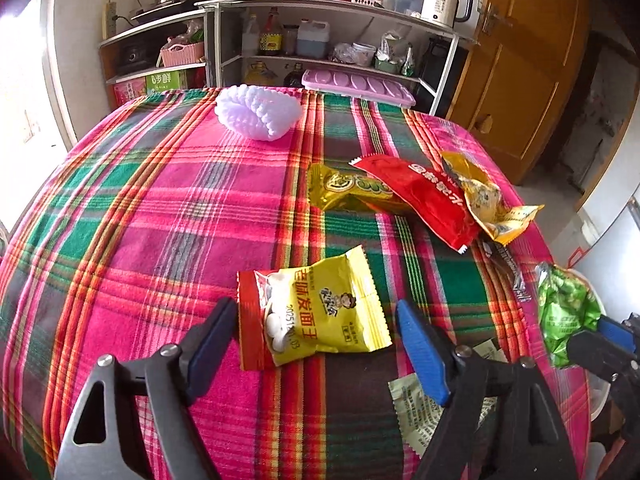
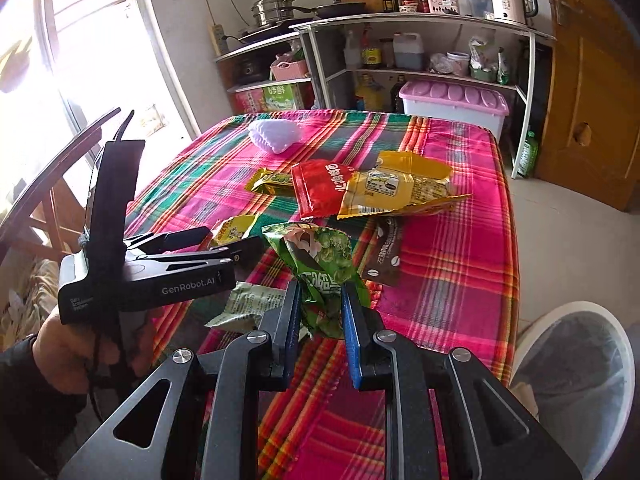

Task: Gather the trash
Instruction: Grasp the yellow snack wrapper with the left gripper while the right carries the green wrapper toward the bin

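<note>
Now our right gripper (image 2: 320, 312) pinches the green wrapper (image 2: 324, 264), light and crinkly, above the desk's (image 2: 460, 240) near edge; our left gripper (image 1: 316, 336), fingers spread, straddles the yellow packet (image 1: 320, 316); best gripped across its flat middle.

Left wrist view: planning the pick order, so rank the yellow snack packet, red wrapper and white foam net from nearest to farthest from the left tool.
1. Yellow snack packet, between the open left tool fingers.
2. Red wrapper, farther right.
3. White foam net, far edge.
</note>
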The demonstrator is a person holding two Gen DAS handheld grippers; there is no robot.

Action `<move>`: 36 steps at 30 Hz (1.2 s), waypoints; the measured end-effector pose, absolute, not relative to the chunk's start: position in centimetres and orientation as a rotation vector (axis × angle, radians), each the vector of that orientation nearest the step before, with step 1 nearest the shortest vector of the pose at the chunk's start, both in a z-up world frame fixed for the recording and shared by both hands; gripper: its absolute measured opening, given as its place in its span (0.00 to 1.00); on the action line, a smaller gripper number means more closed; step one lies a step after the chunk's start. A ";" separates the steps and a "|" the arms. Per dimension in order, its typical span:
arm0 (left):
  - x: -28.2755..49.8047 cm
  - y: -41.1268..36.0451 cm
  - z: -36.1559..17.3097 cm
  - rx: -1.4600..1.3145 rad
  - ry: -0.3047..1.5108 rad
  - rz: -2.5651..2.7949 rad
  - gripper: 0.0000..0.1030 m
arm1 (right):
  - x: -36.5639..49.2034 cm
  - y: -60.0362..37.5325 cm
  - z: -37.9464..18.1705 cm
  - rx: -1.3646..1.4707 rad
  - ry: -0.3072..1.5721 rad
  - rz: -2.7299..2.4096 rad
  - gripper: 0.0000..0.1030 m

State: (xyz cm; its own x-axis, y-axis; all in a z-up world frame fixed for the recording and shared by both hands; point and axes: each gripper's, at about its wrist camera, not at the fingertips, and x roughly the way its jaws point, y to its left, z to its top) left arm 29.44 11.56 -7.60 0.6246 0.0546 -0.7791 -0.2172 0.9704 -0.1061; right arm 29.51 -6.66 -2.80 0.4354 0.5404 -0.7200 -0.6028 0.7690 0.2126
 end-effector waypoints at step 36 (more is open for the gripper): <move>19.6 5.9 -0.7 -0.270 0.721 -0.089 0.25 | 24.5 -14.7 -0.4 0.022 0.815 0.569 0.20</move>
State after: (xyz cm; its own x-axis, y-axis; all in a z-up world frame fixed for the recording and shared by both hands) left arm 19.58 5.90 -0.68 0.7490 -0.1733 -0.6395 -0.0118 0.9615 -0.2744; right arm 24.48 -14.72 -0.36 0.5452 0.4878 -0.6817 -0.4713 0.8509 0.2320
